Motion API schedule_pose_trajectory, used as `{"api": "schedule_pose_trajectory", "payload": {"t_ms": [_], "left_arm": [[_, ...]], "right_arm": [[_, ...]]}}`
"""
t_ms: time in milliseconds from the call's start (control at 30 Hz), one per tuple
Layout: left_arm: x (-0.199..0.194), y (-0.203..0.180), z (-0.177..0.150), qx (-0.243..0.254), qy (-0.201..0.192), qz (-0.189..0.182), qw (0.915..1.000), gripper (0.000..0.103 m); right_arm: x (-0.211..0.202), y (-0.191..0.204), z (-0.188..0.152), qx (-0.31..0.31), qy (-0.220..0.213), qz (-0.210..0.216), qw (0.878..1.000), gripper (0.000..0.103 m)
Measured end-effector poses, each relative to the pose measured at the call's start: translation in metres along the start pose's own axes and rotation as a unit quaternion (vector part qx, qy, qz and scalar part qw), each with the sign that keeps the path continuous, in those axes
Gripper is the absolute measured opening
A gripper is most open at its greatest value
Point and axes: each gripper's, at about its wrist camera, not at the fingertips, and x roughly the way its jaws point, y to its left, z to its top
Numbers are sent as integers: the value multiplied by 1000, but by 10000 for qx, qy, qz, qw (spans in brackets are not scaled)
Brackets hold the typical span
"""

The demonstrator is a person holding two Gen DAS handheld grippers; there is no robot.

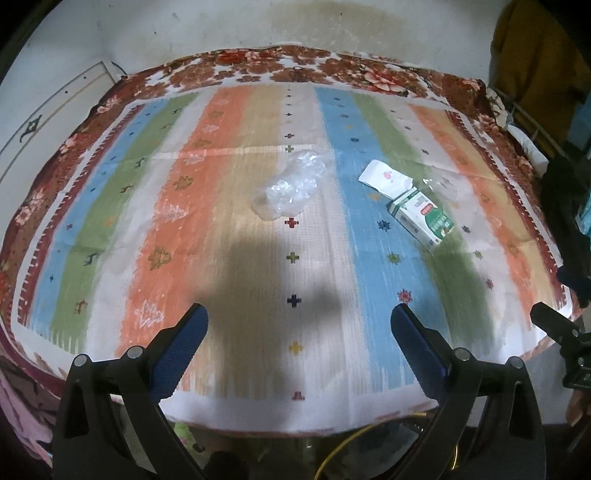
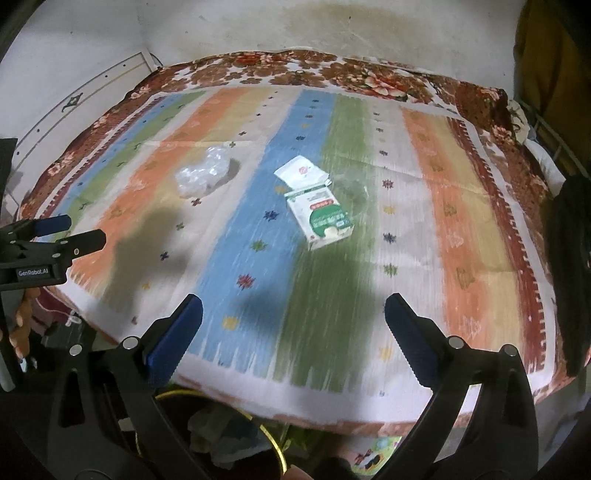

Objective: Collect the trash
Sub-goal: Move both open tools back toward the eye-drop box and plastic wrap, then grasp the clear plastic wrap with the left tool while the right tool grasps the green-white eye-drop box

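On the striped cloth (image 1: 236,206) lie a crumpled clear plastic bag (image 1: 291,186), a white paper wrapper (image 1: 384,177), a green-and-white carton (image 1: 421,218) and a clear plastic piece (image 1: 441,186). In the right wrist view I see the same bag (image 2: 203,175), wrapper (image 2: 301,173), carton (image 2: 325,221) and clear piece (image 2: 354,192). My left gripper (image 1: 299,317) is open and empty above the near part of the cloth. My right gripper (image 2: 293,308) is open and empty, short of the carton. The left gripper also shows at the left edge of the right wrist view (image 2: 70,230).
A floral blanket (image 1: 295,66) lies under the cloth, against a stained white wall (image 1: 221,26). Dark clothes (image 2: 569,258) hang at the right. Below the near edge sits a bin with a yellow rim (image 2: 273,439) holding trash.
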Motion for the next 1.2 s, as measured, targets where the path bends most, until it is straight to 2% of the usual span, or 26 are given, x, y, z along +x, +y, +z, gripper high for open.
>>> {"api": "schedule_pose_trajectory", "payload": {"t_ms": [200,300,500,900,1033,1200], "left_arm": [[19,-3,12,35,-53,50,10000,97],[29,-2,18,81,-97,189,9997,97],[48,-5,37,355,-193,359,9985,97],[96,-3,74,321,-24,596,9977,97],[120,-2,81,418,231,583,9972,97],[138,3,91,388,344,660,9965,97]], "right_arm": [[23,-4,11,-18,12,75,10000,94],[40,-4,16,-112,98,50,9999,94],[65,-12,28,-89,121,45,9999,94],[127,-19,67,-289,451,-19,9986,94],[155,-30,75,-201,771,106,9968,94],[181,-40,81,-298,916,-17,9954,94]]}}
